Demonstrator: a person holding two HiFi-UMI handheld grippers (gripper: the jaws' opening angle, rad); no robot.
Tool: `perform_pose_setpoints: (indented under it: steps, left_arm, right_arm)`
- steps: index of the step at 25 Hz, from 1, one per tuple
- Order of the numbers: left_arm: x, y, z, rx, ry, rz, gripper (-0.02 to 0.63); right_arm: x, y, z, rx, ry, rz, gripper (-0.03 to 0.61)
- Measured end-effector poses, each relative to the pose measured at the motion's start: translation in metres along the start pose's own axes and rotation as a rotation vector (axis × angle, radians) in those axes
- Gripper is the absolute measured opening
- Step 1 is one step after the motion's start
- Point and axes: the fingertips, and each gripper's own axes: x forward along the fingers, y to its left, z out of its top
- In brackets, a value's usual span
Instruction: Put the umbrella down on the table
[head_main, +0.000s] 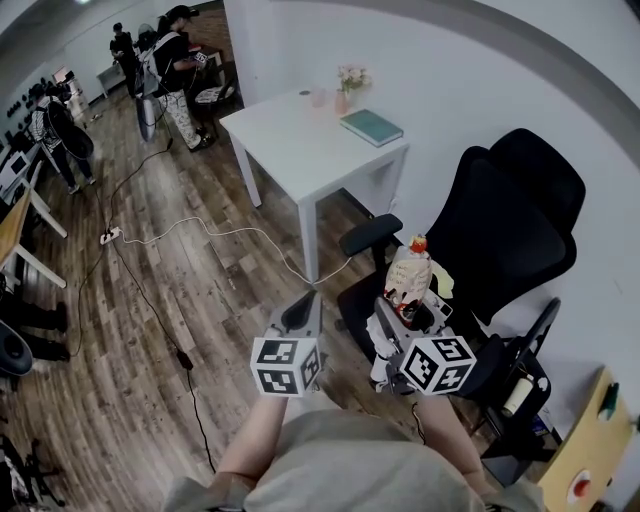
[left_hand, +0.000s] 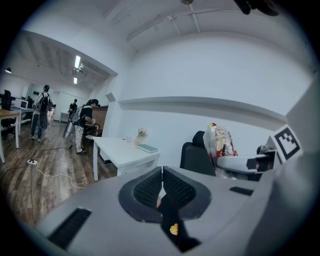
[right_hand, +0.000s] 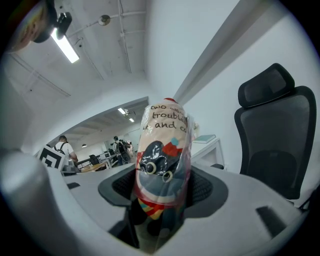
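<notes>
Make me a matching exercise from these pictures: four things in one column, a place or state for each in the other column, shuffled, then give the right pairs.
Things
1. umbrella
2. book
3. office chair
4. left gripper

Place or state
A. lies on the white table
B. jaws closed together
C. clamped in the right gripper
D. black, stands by the wall

Pairs: 1-C, 2-A, 3-D, 4-B

Black office chair (head_main: 510, 230), teal book (head_main: 371, 127), perhaps flowers (head_main: 352, 78)
</notes>
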Motion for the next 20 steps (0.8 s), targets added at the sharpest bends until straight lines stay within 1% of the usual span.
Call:
perform_pose_setpoints:
  steps: [5,9,14,20]
  left_arm:
    - [0.004,0.008,0.003,-0.003,0.003,0.001,0.009]
    - [0.013,0.025,0.008,-0.008,-0.004,-0.001,0.009]
    - [0.041,0.057,0.021,-0.007,-0.007,-0.006,0.009]
    - [0.077,0.106,0.044,0.012,-0.009,-0.007,0.009]
  right_arm:
    - [0.012,0.001,-0.002,-0.026,0.018,-0.011,0.262]
    - [0.03,0.005,0.0,-0.035,0.014,-0.011,0.262]
    - [0.07,0.008,0.011,-0.029,0.002,-0.009,0.262]
    - [0.131,0.015,0.03,-0.024,-0.02,-0.007,0.261]
